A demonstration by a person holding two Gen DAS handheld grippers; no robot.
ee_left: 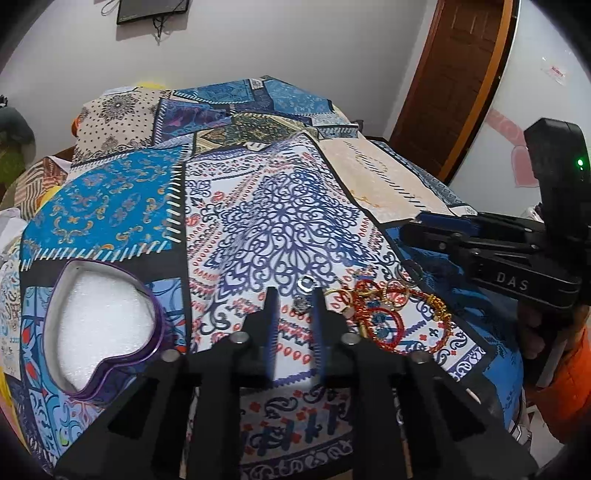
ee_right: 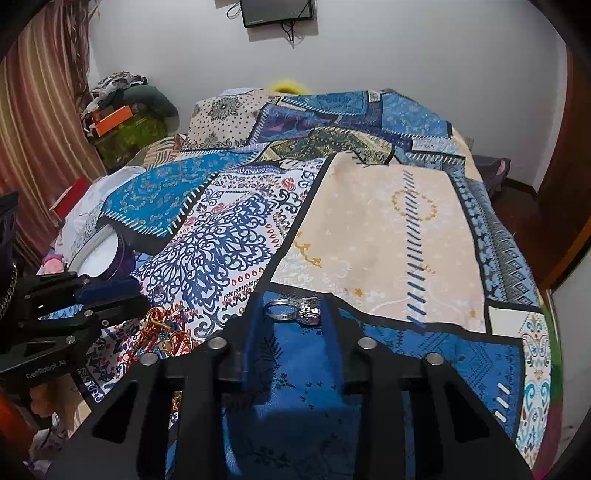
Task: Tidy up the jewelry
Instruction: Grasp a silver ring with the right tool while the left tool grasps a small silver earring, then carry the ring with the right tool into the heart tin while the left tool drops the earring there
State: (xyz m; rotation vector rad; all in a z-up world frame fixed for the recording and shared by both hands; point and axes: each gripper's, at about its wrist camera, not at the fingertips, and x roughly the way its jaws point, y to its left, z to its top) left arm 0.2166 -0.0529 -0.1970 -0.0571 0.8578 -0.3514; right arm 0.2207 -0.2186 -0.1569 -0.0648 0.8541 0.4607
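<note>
A pile of red-and-gold bracelets and rings (ee_left: 388,310) lies on the patterned bedspread; it also shows in the right wrist view (ee_right: 162,332). A small silver ring (ee_left: 306,283) and a silver charm (ee_left: 301,305) lie between the tips of my left gripper (ee_left: 294,301), whose jaws stand apart. A purple heart-shaped tin (ee_left: 107,325) with white foam lies open to its left. My right gripper (ee_right: 291,308) holds a silver ring (ee_right: 295,310) between its fingertips above the bedspread. The right gripper also shows in the left wrist view (ee_left: 436,229), level over the jewelry pile.
The patchwork bedspread (ee_right: 369,229) covers the whole bed. A wooden door (ee_left: 450,81) stands at the right, a curtain (ee_right: 33,140) and a heap of clothes and boxes (ee_right: 125,110) at the left. A dark screen (ee_right: 277,11) hangs on the far wall.
</note>
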